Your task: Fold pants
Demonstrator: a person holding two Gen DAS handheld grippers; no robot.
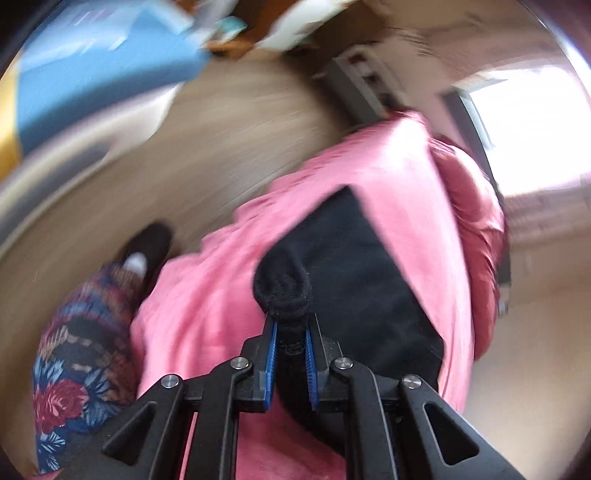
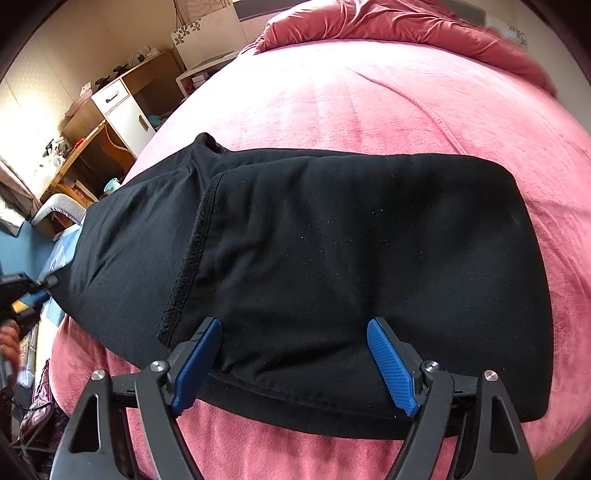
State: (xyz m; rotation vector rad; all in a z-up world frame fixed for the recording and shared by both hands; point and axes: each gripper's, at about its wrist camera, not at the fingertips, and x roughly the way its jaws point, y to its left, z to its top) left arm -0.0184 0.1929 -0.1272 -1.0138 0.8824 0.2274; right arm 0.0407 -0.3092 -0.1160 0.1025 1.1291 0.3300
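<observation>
Black pants lie partly folded across the pink bed cover, with a ribbed edge running down the upper layer. My right gripper hovers open over the near edge of the pants, its blue pads spread wide and pressing on nothing. In the left wrist view, my left gripper is shut on a bunched black end of the pants, lifted off the bed cover. That end stretches to the far left in the right wrist view, where the left gripper and a hand show.
A darker pink duvet is heaped at the head of the bed. A wooden desk and white cabinet stand along the wall to the left. A person's leg in floral trousers and a black slipper stand on the wooden floor.
</observation>
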